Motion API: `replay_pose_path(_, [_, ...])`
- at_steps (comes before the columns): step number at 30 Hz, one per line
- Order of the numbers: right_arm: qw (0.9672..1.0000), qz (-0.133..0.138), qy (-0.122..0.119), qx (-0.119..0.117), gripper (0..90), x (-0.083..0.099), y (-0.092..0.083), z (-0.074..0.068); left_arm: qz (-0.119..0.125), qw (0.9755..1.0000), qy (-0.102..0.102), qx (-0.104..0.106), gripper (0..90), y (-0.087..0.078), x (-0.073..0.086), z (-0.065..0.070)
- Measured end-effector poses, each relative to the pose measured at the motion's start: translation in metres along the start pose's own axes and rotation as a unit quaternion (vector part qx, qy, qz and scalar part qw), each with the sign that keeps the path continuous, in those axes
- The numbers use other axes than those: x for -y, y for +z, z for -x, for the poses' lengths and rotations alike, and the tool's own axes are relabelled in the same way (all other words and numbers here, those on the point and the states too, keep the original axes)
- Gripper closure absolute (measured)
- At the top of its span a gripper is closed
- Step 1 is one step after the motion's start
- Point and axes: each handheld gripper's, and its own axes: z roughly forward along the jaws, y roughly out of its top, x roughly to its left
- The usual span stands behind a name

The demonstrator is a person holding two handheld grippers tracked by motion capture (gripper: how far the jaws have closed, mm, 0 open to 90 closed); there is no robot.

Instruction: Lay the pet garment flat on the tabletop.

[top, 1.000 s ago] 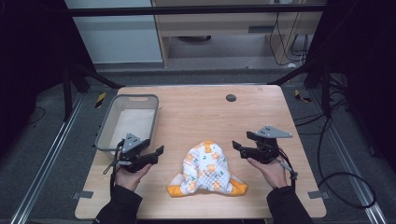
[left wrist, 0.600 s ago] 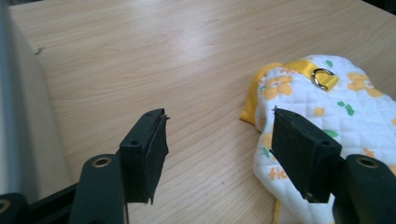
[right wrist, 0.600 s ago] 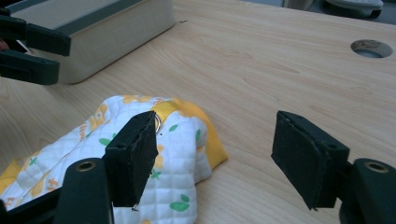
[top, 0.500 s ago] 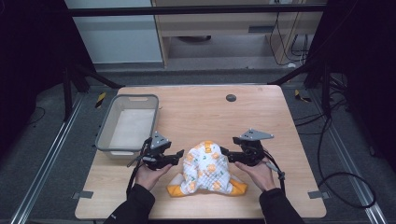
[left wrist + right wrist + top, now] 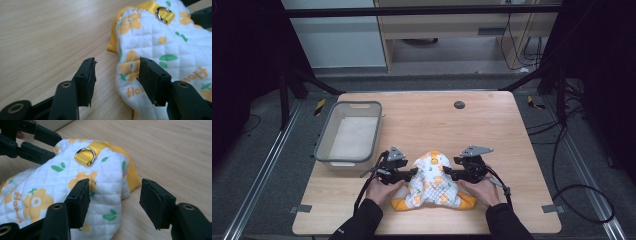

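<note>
Two grippers are down at the near middle of my table [image 5: 512,130], one on each side of the quilted garment [image 5: 432,180].

Far left: grey bin [image 5: 349,132] on the table's left side, well clear of the work.

Left gripper [image 5: 412,173]: low at the garment's left edge. In the left gripper view the jaws stand apart. The inner pad [image 5: 150,77] lies against the white quilting and the outer pad [image 5: 86,77] sits over bare wood. The fabric edge is in the gap, but not pinched from both sides. Jaws have just been closing.

Middle: the garment lies flat on the wood. It is white quilted cloth with a yellow flower print, green leaves and yellow trim. A yellow strap with a metal D-ring [image 5: 86,155] sits near its top end.

Right gripper [image 5: 448,174]: low at the garment's right edge, facing the left one. In the right gripper view the jaws are also apart. One pad [image 5: 80,200] lies on the quilting, the other [image 5: 156,202] is off to the side above the table. The hem [image 5: 132,177] is between them, no clamp yet. These jaws have just been closing too.

Far side: small dark round disc [image 5: 459,104] on the wood, well away from everything.
</note>
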Motion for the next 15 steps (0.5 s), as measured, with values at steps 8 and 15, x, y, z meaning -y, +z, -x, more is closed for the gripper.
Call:
replay_pose_path(8, [0.9993,-0.020,0.003,-0.032,59.6,0.0043,0.0064,-0.0016,-0.009,0.9994,-0.010,0.032,66.5,0.0109,0.0055,0.0048])
replay_pose_path(15, [0.9990,-0.033,-0.005,-0.031,76.1,0.0049,0.0085,-0.0048,-0.013,0.9991,-0.012,0.039,85.6,0.0113,0.0072,0.0052])
